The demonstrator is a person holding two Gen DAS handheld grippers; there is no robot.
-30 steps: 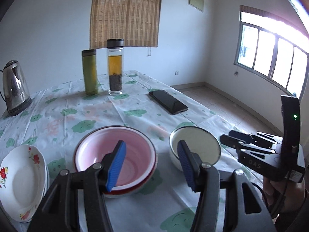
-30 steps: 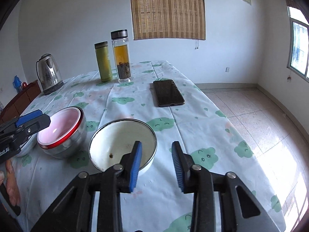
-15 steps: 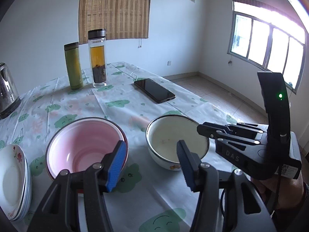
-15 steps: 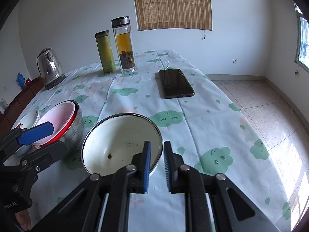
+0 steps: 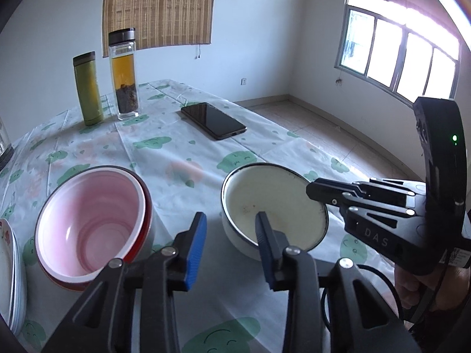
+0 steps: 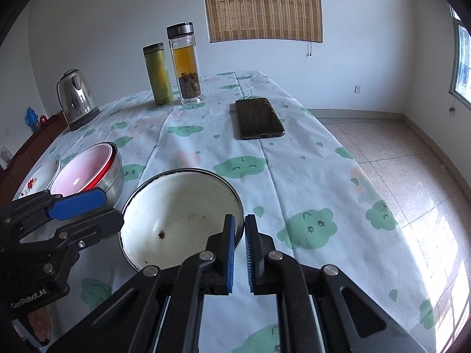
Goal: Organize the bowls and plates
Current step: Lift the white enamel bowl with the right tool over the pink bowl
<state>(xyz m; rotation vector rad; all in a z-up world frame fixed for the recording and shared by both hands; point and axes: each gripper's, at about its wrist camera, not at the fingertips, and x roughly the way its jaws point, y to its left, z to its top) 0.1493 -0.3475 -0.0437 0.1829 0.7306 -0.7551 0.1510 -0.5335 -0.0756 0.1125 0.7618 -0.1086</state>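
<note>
Two grippers work here: our right gripper (image 6: 239, 244) pinches the stiff, slippery white enamel bowl (image 6: 179, 217) at its near rim, while the left gripper's (image 5: 230, 236) fingers are closing beside it, empty.

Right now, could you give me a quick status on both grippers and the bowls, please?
Right gripper shut on white bowl rim. Left gripper closing, bowl's near rim between its fingers. Pink bowl beside, apart. Nothing in the way.
</note>
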